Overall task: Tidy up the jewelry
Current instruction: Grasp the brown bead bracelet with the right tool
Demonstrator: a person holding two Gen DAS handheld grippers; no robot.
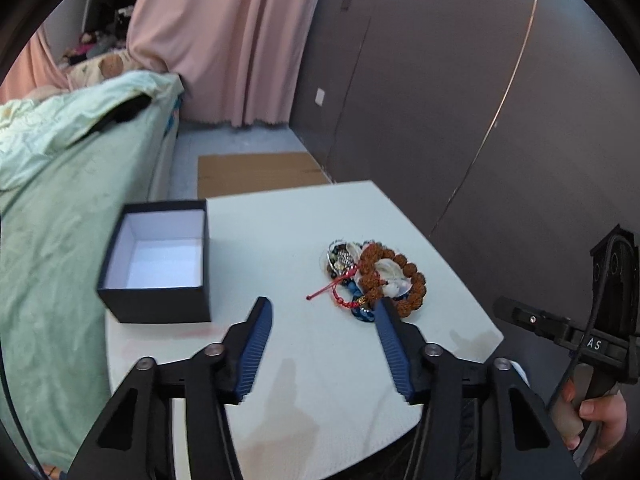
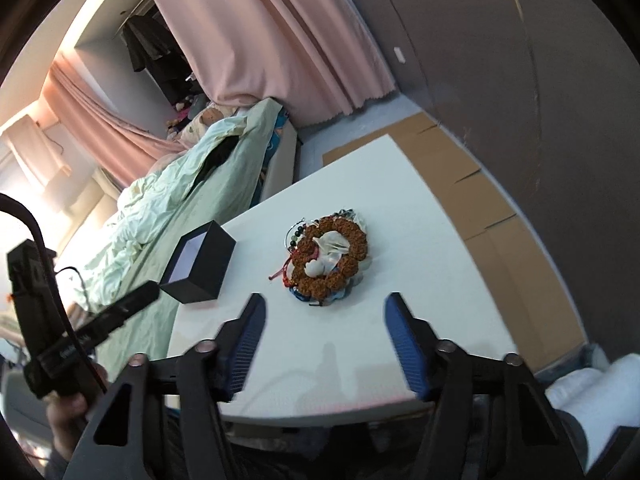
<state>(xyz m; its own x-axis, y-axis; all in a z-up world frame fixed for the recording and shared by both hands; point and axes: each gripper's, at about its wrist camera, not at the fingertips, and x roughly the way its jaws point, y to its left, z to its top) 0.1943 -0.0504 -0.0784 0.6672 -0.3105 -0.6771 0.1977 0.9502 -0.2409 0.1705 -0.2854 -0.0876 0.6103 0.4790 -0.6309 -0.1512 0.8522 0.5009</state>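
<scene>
A heap of jewelry (image 1: 374, 276) lies on the small white table (image 1: 280, 240): a brown beaded bracelet (image 2: 332, 254) on top, red cord, blue and silver pieces, white shells. To its left an open black box (image 1: 158, 260) with a white inside stands on the table's left edge, also seen as the black box (image 2: 200, 266). My left gripper (image 1: 324, 306) hovers over the table, open and empty, its right fingertip just before the heap. My right gripper (image 2: 324, 304) is open and empty too, just short of the heap.
A bed with a green duvet (image 1: 60, 200) runs along the left of the table. Flat cardboard (image 1: 260, 172) lies on the floor behind it. A grey wall (image 1: 480, 100) stands to the right and pink curtains (image 1: 224, 40) at the back. A hand (image 1: 596, 416) holds the other gripper.
</scene>
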